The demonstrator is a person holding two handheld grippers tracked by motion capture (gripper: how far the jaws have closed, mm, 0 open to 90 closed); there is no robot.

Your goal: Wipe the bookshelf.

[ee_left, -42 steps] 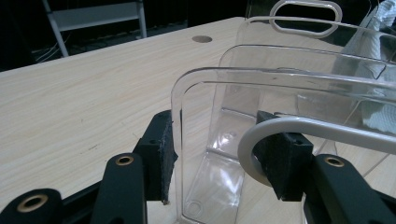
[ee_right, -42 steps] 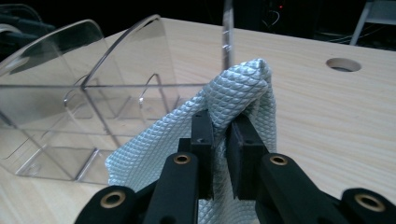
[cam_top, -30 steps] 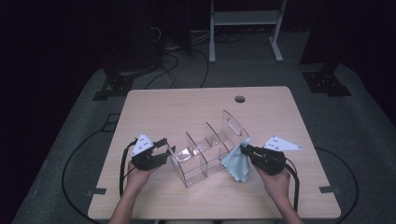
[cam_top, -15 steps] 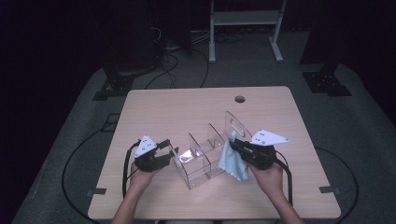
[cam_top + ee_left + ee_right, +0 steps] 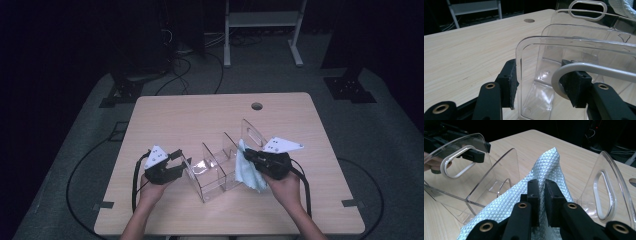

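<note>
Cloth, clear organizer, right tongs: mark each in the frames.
cloth (image 5: 549, 167): right gripper view, on the raised fold above the pads.
clear organizer (image 5: 534, 40): left gripper view, on the curved top edge of its end wall.
right tongs (image 5: 542, 195): right gripper view, midway between the fingertips, shut on the cloth.

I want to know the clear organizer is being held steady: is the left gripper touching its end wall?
Touching. In the left gripper view, the left gripper has one pad pressed against the outside of the clear organizer's end wall and the other inside its handle cutout.
</note>
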